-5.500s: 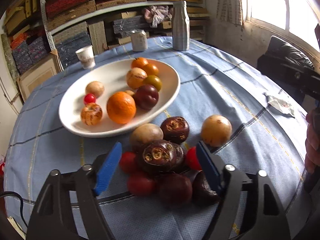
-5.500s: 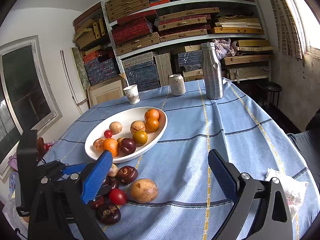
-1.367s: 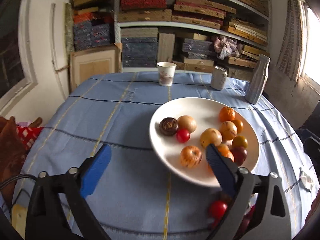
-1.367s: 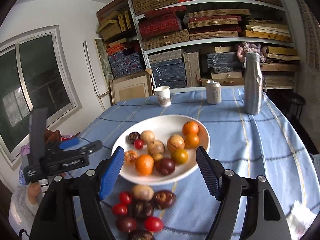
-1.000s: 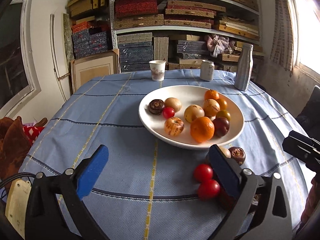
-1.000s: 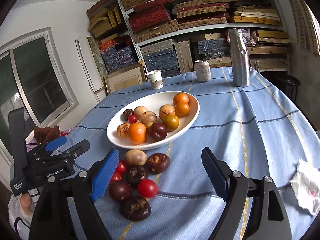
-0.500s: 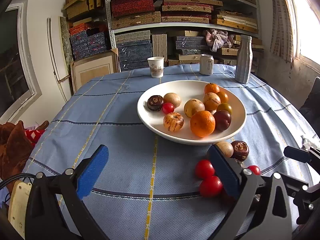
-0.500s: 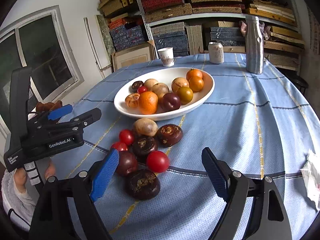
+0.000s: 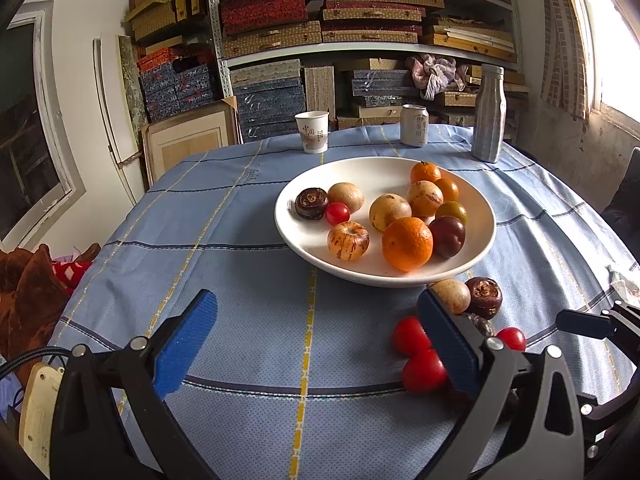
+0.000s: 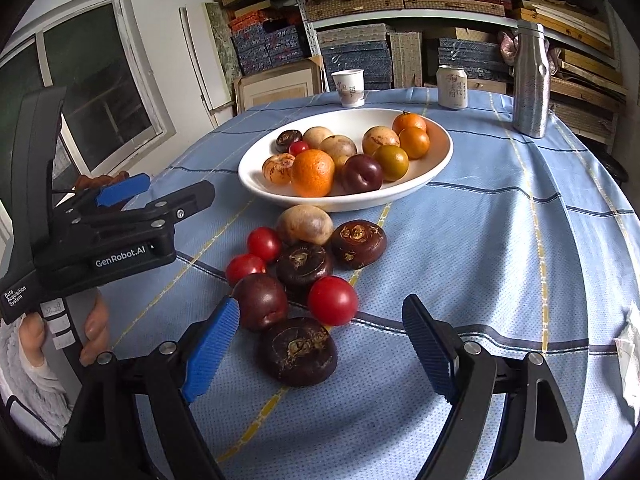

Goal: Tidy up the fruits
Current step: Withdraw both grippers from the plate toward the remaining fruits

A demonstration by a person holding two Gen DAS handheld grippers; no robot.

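Dark chestnut point(image 10: 298, 356) lies between the wide-open, empty right gripper point(image 10: 320, 354); the tomato point(image 10: 332, 300) touching at 12 o'clock may roll. Left gripper point(image 9: 316, 344) is likewise open and empty.

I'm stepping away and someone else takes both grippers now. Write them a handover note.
Left gripper: open, empty, above bare tablecloth in front of the bowl.
Right gripper: open, empty, low over the loose pile, with the nearest dark water chestnut between its fingers, not yet gripped.
Done: the white bowl already holds eleven pieces or so, including the big orange and a dark plum.
Left: eight pieces lie on the cloth in front of the bowl: three cherry tomatoes, three water chestnuts, one plum and a tan round fruit. Move them into the bowl.
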